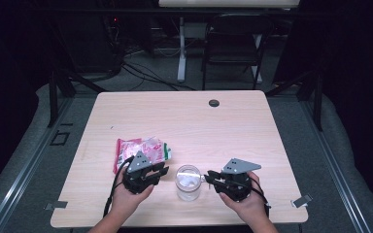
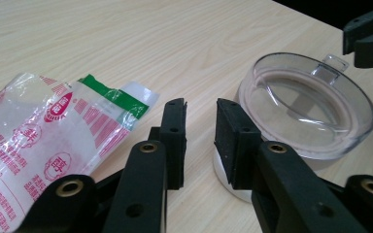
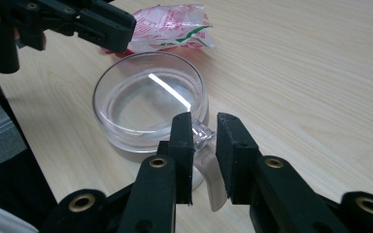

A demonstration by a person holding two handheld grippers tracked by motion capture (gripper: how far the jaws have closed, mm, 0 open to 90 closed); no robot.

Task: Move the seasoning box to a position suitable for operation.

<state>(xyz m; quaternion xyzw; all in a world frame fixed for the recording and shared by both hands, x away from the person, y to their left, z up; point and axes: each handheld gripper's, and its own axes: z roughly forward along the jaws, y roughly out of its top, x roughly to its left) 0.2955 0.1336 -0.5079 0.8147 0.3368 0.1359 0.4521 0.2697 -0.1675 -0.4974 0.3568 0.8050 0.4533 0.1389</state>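
A clear round jar (image 1: 188,182) with a see-through lid (image 2: 306,102) stands near the table's front edge, between my two grippers. My right gripper (image 3: 204,119) is narrowly open, and the lid's small clear tab (image 3: 203,132) sits between its fingertips. My left gripper (image 2: 199,104) is also narrowly open with nothing between its pads, just left of the jar (image 3: 148,104). A crinkled clear bag (image 1: 141,149) with red and green print lies flat behind the left gripper (image 1: 164,170). The right gripper (image 1: 208,177) points left at the jar.
The wooden table (image 1: 184,121) has a small black round disc (image 1: 214,103) near its far edge. A dark folding chair (image 1: 233,43) and a white desk leg (image 1: 181,48) stand behind it. Both hands rest close to the front edge.
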